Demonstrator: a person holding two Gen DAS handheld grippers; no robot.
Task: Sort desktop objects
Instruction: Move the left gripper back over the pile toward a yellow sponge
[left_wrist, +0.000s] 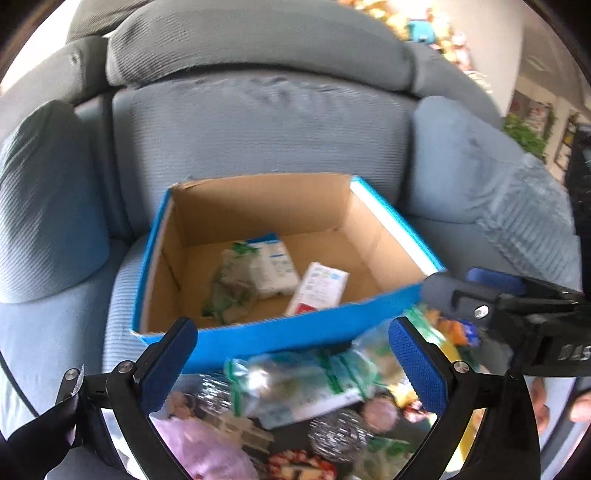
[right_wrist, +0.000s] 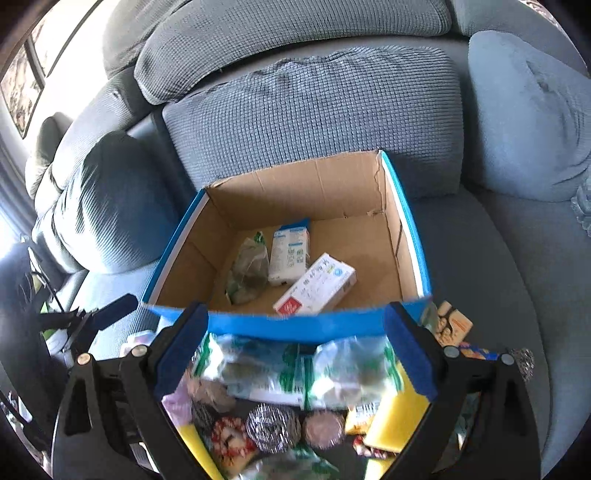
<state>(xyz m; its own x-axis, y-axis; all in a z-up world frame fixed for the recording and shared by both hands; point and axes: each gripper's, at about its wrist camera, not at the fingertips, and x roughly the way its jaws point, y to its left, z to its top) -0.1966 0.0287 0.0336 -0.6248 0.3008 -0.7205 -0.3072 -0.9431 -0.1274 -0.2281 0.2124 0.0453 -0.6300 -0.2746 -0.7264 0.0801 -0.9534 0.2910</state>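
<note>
A blue cardboard box (right_wrist: 295, 325) sits on a grey sofa (right_wrist: 314, 110), and it serves as the landmark here. Inside it lie a white carton (right_wrist: 290, 254), a red-and-white box (right_wrist: 317, 286) and a green packet (right_wrist: 249, 271). Just in front of the box, a pile of packets and steel scourers (right_wrist: 267, 428) is heaped. Left gripper (left_wrist: 295, 363) and right gripper (right_wrist: 295, 356) hover over that pile, jaws wide open, holding nothing

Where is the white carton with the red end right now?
In the right wrist view, the white carton with the red end lies flat on the floor of the blue cardboard box, near its front wall, just right of the blue-and-white pack.
</note>
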